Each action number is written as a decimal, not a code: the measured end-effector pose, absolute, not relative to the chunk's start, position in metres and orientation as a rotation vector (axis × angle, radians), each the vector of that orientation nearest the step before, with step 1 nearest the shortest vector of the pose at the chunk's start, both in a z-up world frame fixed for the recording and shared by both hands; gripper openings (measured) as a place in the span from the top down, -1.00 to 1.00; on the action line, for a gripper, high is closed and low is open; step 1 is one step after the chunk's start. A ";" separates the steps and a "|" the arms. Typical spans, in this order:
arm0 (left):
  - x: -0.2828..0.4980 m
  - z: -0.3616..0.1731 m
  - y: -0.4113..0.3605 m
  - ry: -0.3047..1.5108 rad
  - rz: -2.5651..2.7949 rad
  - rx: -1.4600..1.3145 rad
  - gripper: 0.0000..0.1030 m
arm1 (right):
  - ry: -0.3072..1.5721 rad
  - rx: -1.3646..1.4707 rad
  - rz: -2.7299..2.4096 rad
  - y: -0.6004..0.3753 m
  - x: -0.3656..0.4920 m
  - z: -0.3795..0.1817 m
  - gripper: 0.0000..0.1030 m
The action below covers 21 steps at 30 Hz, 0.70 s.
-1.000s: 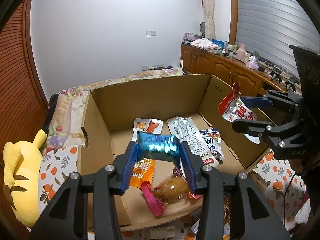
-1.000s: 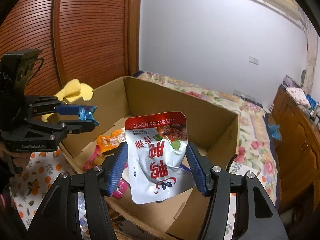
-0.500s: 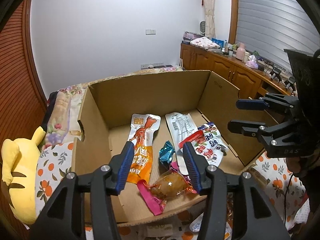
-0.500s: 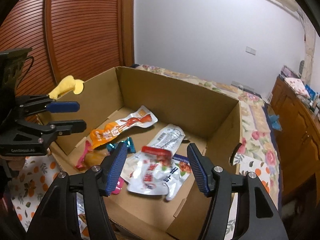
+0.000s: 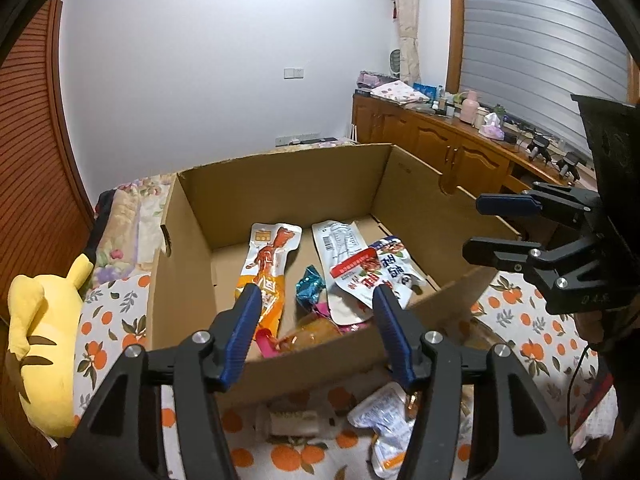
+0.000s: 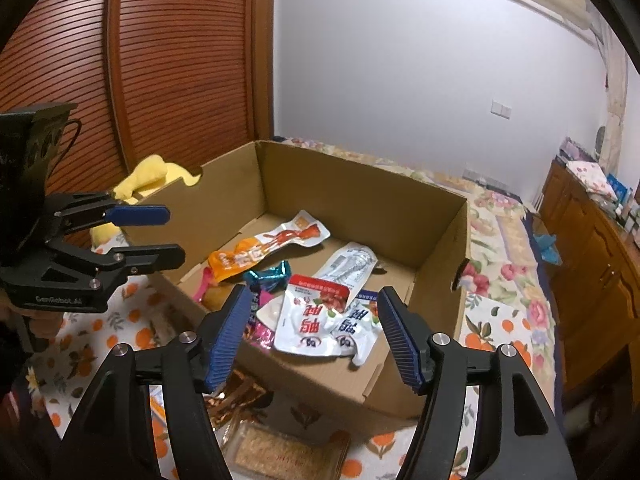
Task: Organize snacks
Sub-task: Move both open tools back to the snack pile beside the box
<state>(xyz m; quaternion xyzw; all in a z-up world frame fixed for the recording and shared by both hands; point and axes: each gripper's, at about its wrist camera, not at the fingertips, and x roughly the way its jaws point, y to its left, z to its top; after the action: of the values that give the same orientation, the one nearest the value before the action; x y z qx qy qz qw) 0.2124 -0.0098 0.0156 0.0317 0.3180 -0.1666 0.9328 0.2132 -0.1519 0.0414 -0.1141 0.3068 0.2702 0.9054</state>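
An open cardboard box [image 5: 280, 168] stands on an orange-print cloth. Inside it lie an orange packet [image 5: 267, 268], a crumpled blue wrapper [image 5: 308, 286], a white barcode packet [image 5: 340, 236], a red-and-white pouch [image 6: 312, 316] on a second similar pouch [image 6: 360, 320], and a brown vacuum pack [image 5: 314, 330]. My left gripper [image 5: 316, 296] hovers over the box's near wall, its jaws opening with nothing between them. My right gripper [image 6: 314, 300] hangs over the near corner, its jaws also opening and empty. Each gripper shows in the other view: the right [image 5: 474, 226], the left [image 6: 174, 234].
Loose snacks lie on the cloth in front of the box: a white packet [image 5: 384, 412], a cracker pack [image 6: 280, 454] and a copper foil pack [image 6: 236, 396]. A yellow plush toy [image 5: 44, 320] sits left of the box. Wooden cabinets [image 5: 460, 152] line the right wall.
The left gripper let go of the blue wrapper and the right gripper let go of the red-and-white pouch; both now lie in the box. Both grippers drew back toward the near edge.
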 end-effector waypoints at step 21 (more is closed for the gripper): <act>0.162 0.008 -0.023 0.652 -0.331 0.073 -0.38 | 0.642 -0.211 0.552 -0.165 0.161 0.033 -0.56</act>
<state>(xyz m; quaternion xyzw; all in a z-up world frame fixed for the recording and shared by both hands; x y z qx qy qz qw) 0.1616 -0.0226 0.0080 0.0355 0.3187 -0.1616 0.9333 0.1605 -0.1649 0.0332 -0.1021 0.3111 0.2673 0.9063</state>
